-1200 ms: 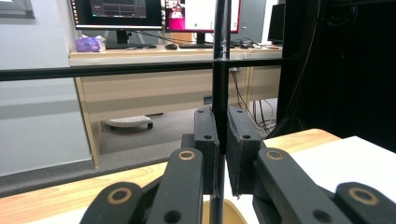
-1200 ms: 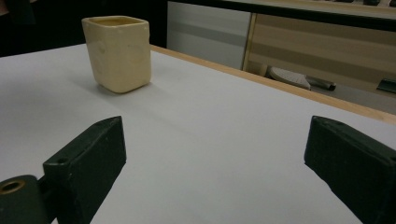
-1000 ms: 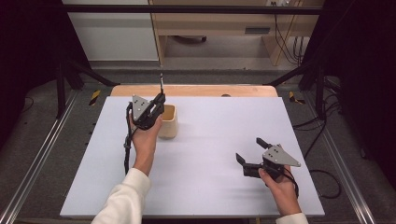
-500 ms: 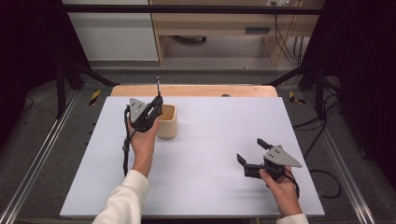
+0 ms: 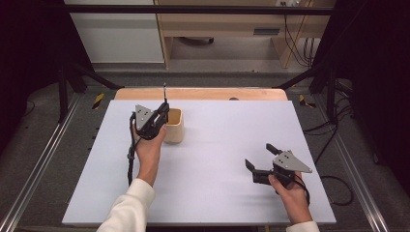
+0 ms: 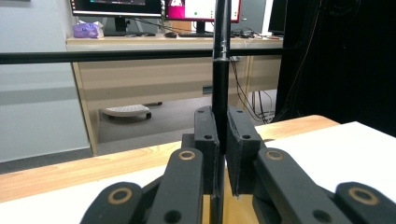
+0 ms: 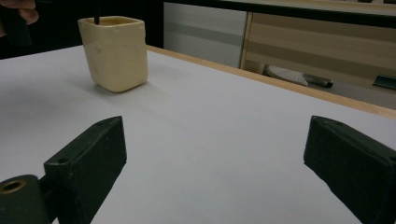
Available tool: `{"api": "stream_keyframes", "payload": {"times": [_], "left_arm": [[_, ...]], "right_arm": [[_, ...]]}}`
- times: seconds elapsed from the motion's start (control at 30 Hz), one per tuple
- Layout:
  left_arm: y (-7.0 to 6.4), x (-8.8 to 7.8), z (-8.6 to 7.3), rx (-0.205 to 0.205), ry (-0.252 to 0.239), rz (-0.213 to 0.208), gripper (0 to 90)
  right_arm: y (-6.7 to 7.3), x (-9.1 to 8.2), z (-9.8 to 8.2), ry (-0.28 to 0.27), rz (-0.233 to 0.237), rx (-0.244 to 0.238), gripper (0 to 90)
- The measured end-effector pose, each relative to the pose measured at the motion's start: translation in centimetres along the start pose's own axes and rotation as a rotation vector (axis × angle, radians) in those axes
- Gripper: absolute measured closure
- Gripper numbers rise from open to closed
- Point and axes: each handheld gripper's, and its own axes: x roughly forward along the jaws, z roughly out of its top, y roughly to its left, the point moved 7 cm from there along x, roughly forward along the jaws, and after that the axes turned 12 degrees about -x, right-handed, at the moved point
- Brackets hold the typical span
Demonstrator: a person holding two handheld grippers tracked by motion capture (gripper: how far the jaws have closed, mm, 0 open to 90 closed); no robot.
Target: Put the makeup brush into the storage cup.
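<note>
A thin black pen (image 5: 164, 93) stands upright, pinched between the jaws of my left gripper (image 5: 163, 112), which is shut on it. In the left gripper view the pen (image 6: 220, 84) rises past the pads of the left gripper (image 6: 222, 140). Just below it sits a cream square cup (image 5: 175, 126), and in the right gripper view the pen (image 7: 97, 10) sticks up out of the cup's (image 7: 114, 51) mouth. My right gripper (image 5: 261, 156) rests low at the front right of the table, open with nothing between its jaws (image 7: 215, 158).
The white tabletop (image 5: 227, 130) has a wooden strip (image 5: 203, 93) along its far edge. Black frame bars and cables stand around the table, with a desk and cabinet beyond.
My left gripper and the pen have shifted slightly downward over the cup. The right gripper has stayed put.
</note>
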Motion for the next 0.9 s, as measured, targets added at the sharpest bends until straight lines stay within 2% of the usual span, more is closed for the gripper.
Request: {"api": "stream_keyframes", "payload": {"times": [0.67, 0.7, 0.73, 0.77, 0.8, 0.83, 0.9], "left_arm": [[0.4, -0.1, -1.1, -0.015, 0.027, 0.008, 83.4], [0.4, -0.1, -1.1, -0.01, 0.031, 0.01, 77.2], [0.4, -0.1, -1.2, 0.002, 0.04, 0.021, 77.2], [0.3, -0.3, -1.1, 0.007, 0.038, 0.027, 71.0], [0.3, -0.5, -1.2, 0.004, 0.036, 0.026, 67.8], [0.3, -0.8, -1.1, -0.003, 0.028, 0.026, 60.7], [0.2, -1.7, -1.1, -0.006, 0.024, 0.014, 55.0]], "right_arm": [[0.0, 0.1, -0.1, 0.004, 0.0, 0.002, 5.8], [0.0, 0.1, -0.1, 0.004, 0.001, 0.003, 5.6], [0.0, 0.1, -0.1, 0.004, 0.001, 0.003, 5.6], [0.0, 0.1, -0.1, 0.004, 0.002, 0.004, 5.6], [0.0, 0.1, -0.1, 0.003, 0.003, 0.004, 5.5], [0.0, 0.1, 0.0, 0.001, 0.005, 0.004, 5.5], [0.1, 0.1, 0.0, 0.002, 0.006, 0.006, 5.4]]}}
